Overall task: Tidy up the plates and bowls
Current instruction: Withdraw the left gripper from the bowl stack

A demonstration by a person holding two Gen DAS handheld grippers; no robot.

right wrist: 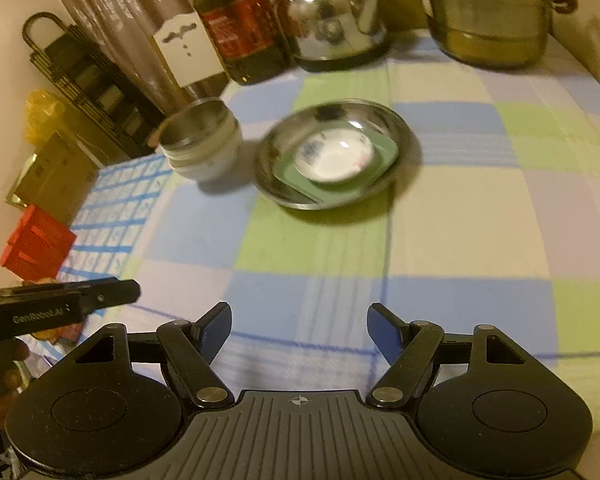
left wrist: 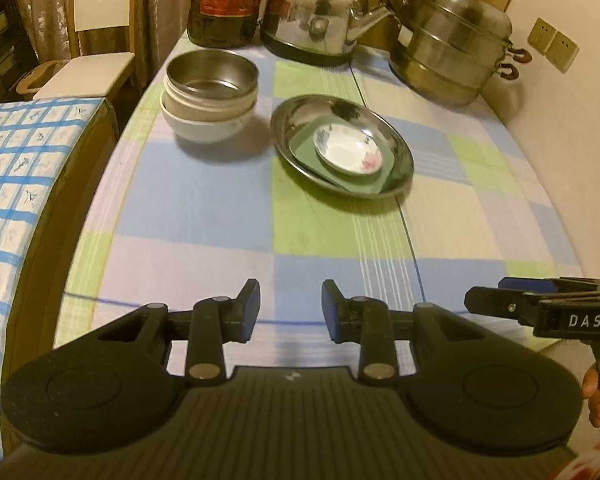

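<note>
Setting: a table (left wrist: 204, 216) covered with a checked cloth in blue, green and pale lilac squares, seen from two handheld tongs.
Left gripper (left wrist: 290, 308): black two-finger tongs with blue pads, jaws partly apart, nothing between them, hanging over the near edge of the cloth.
Right gripper (right wrist: 299, 334): the same kind of tongs, jaws spread wide with nothing between them, also above the near part of the table.
Bowls: a stack of white ceramic bowls (left wrist: 204, 120) with a steel bowl (left wrist: 211, 76) nested on top, at the far left of the table.
Plates: a round steel plate (left wrist: 342, 146) just to the right of the bowls, holding a square green plate (left wrist: 312, 152), which holds a small white saucer with a flower pattern (left wrist: 348, 150).
Far edge: a dark oil bottle with a red label (left wrist: 226, 0), a shiny steel kettle (left wrist: 320, 12) and a stacked steel steamer pot (left wrist: 452, 52) in a row.
Beside the table: a white chair (left wrist: 96, 32), left of the bowls.
</note>
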